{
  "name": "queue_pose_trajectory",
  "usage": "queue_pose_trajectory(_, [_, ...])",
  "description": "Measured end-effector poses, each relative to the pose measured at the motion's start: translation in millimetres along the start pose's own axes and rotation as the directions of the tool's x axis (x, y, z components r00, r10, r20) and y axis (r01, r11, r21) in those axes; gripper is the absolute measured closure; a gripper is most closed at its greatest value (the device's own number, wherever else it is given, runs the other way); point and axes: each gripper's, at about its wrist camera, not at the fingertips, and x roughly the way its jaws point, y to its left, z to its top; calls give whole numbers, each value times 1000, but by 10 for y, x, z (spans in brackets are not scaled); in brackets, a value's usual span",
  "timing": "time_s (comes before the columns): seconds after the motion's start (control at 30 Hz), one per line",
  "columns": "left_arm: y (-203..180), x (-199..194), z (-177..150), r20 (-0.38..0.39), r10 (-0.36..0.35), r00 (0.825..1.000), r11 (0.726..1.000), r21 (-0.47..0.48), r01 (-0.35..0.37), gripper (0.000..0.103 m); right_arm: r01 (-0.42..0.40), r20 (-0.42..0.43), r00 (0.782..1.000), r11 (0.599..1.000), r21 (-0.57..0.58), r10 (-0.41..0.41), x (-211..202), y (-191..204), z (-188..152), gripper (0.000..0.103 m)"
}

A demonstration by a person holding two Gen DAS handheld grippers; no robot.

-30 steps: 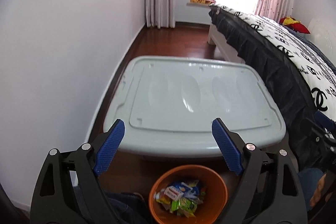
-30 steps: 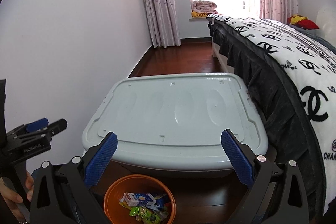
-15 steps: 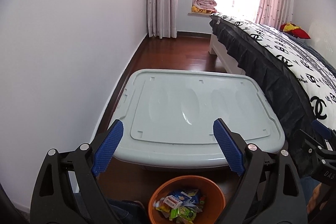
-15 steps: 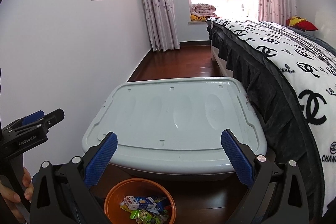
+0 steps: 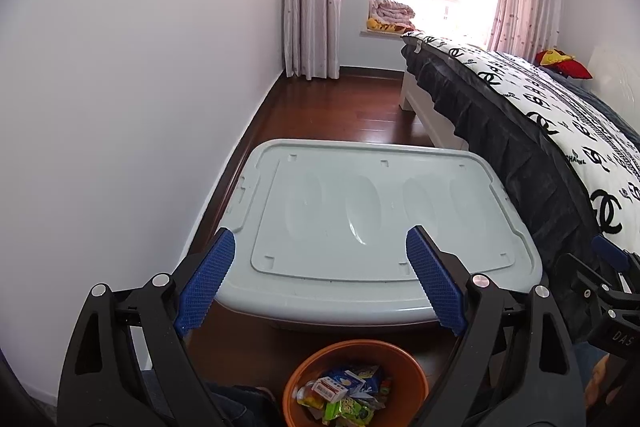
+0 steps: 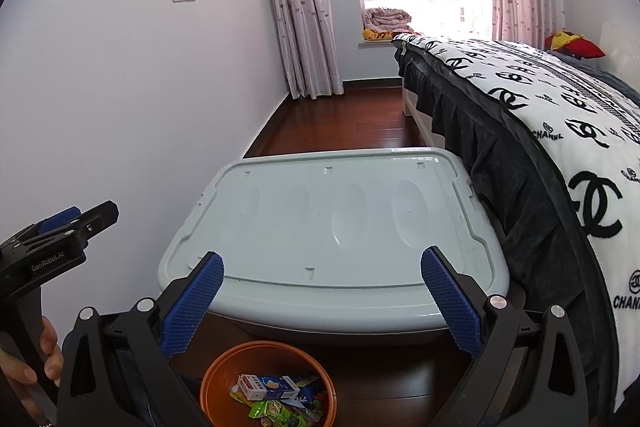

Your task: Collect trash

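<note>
An orange bin [image 5: 304, 371] [image 6: 216, 371] stands on the dark wood floor at the bottom of both views, holding several wrappers and a small white and blue carton [image 6: 266, 387]. My left gripper [image 5: 320, 251] hangs open above and behind the bin, nothing between its blue pads. My right gripper [image 6: 322, 267] is open too, empty, held above the bin. The left gripper also shows at the left edge of the right wrist view [image 6: 76, 219], held by a hand. The bare grey box lid [image 5: 372, 223] lies beyond both grippers.
The grey lidded storage box [image 6: 332, 227] fills the floor between a white wall [image 5: 120, 107] on the left and a bed [image 6: 540, 131] with a black-and-white cover on the right. Open floor [image 5: 352, 107] runs on toward curtains and a window.
Both grippers have lifted and tilted up, so more of the wall and window shows and the bin sits lower in view. Both stayed open.
</note>
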Motion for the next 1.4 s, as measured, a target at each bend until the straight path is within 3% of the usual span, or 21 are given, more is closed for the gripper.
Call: queue_pose_trajectory(1.4, [2, -38, 99, 34, -1, 999, 1000, 10, 1, 18, 6, 4, 1000, 1000, 8, -6, -12, 1, 16, 6])
